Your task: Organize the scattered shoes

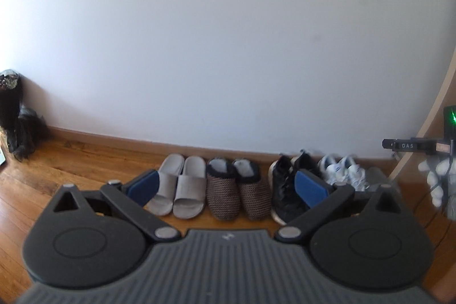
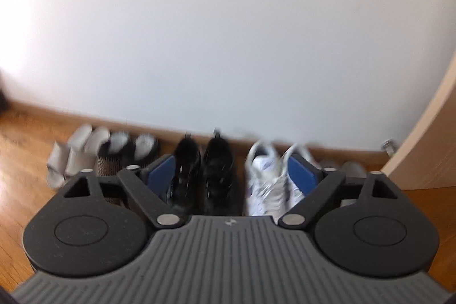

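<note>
Left wrist view shows the left gripper (image 1: 226, 184) spread and empty, like the right gripper (image 2: 230, 175), since the shoes (image 1: 219, 187) (paired, toes outward) already line the wall (image 1: 228, 33).

Slides (image 1: 181, 185): plain light grey. Slippers (image 1: 236, 191): brown-and-black woven check, grey lining. Black sneakers (image 2: 203, 175): solid black. White sneakers (image 2: 270, 178): white, blue accents. Gripper pads (image 1: 144, 185): blue. Floor (image 1: 42, 184): orange-brown wood grain.
</note>
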A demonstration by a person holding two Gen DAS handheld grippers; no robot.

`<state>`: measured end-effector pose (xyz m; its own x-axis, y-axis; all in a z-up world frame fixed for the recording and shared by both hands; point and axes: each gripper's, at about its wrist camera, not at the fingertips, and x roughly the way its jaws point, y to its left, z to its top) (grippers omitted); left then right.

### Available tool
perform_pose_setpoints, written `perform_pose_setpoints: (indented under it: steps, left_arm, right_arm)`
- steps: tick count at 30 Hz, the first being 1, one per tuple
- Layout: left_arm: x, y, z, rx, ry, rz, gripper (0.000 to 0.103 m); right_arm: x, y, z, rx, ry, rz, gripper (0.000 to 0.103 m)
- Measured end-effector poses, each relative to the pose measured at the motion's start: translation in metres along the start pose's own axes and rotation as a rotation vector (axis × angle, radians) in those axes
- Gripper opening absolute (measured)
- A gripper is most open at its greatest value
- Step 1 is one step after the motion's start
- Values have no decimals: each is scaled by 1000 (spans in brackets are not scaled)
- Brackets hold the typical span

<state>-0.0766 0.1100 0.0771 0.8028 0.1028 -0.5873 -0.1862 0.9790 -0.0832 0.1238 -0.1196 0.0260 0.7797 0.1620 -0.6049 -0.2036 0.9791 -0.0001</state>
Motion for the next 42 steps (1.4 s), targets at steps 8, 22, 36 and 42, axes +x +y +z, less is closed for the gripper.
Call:
perform_pose_setpoints:
  steps: [8, 22, 36, 42]
  left_arm:
    - [-26, -47, -12, 22, -7, 67, 103]
    - [11, -91, -56, 92, 159, 74, 103]
    - [7, -92, -58, 86, 194, 68, 103]
    - [4, -97, -58, 92, 178, 35, 103]
  right_arm:
    - [-127, 12, -1, 42, -44, -43, 103]
    - [-165, -4, -51, 197, 103, -41, 103]
    - [-170, 5, -56, 131, 100, -35, 103]
    - [-167, 12, -58, 118, 103, -41, 103]
